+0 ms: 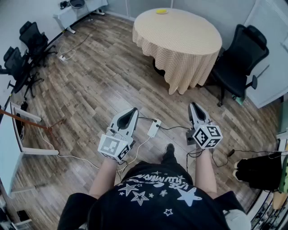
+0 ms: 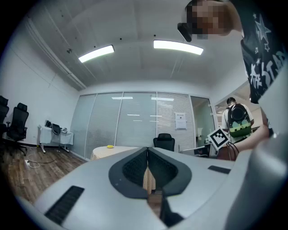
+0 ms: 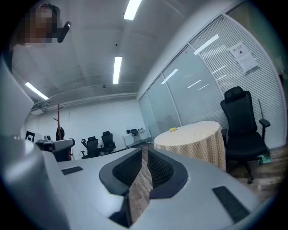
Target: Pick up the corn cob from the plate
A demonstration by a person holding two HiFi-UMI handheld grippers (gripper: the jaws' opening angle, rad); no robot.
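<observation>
The person is standing on the wooden floor (image 1: 90, 90), well apart from the round bench (image 1: 180, 40), and is holding both tools out roughly level towards it. The left claw (image 1: 133, 110) is showing its jaws together at the tips with nothing between them, and the right claw (image 1: 193, 104) is likewise sitting closed and empty. The corn cob (image 1: 161, 11) is showing only as a small yellow shape on the far side of the bench top; the plate under it is too small to make out. A black office chair (image 1: 240, 54) is standing just beside the bench on the right.

The task is looking barely begun, with the approach being the step in hand. The next move is probably calling for walking up to the bench, opening one claw and bringing it down around the cob.
</observation>
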